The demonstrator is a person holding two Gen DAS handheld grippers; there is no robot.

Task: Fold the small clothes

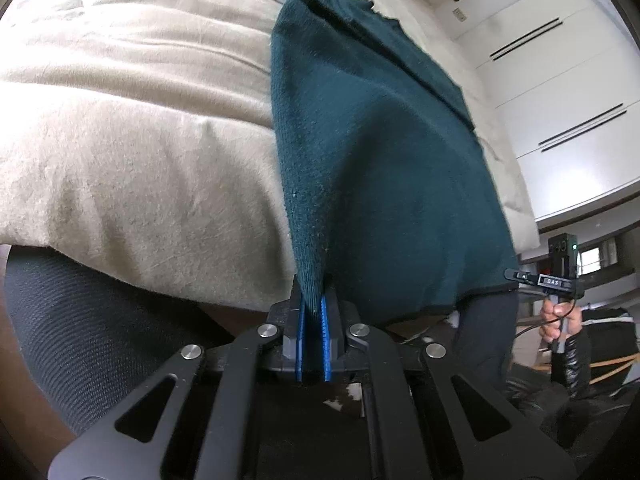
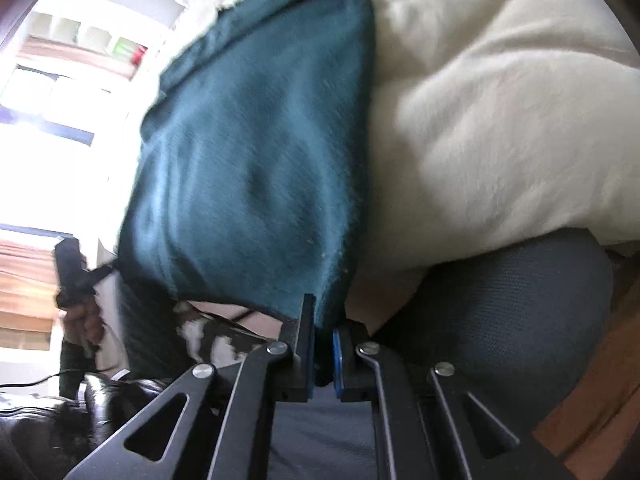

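Observation:
A dark teal knit garment (image 1: 380, 160) lies stretched over a cream bed cover (image 1: 140, 120), its near hem hanging off the bed's edge. My left gripper (image 1: 314, 300) is shut on the hem's left corner, the cloth pinched between its blue pads (image 1: 325, 320). In the right wrist view the same garment (image 2: 248, 160) runs up the bed, and my right gripper (image 2: 323, 320) is shut on the hem's right corner. The right gripper (image 1: 520, 277) also shows at the far hem corner in the left wrist view, held by a hand (image 1: 558, 320).
A dark grey mattress side (image 1: 80, 320) sits under the cream cover (image 2: 500, 120). White wardrobe doors (image 1: 560, 100) stand beyond the bed on the right. A bright window (image 2: 52, 120) and a black bag (image 2: 60, 412) fill the left of the right wrist view.

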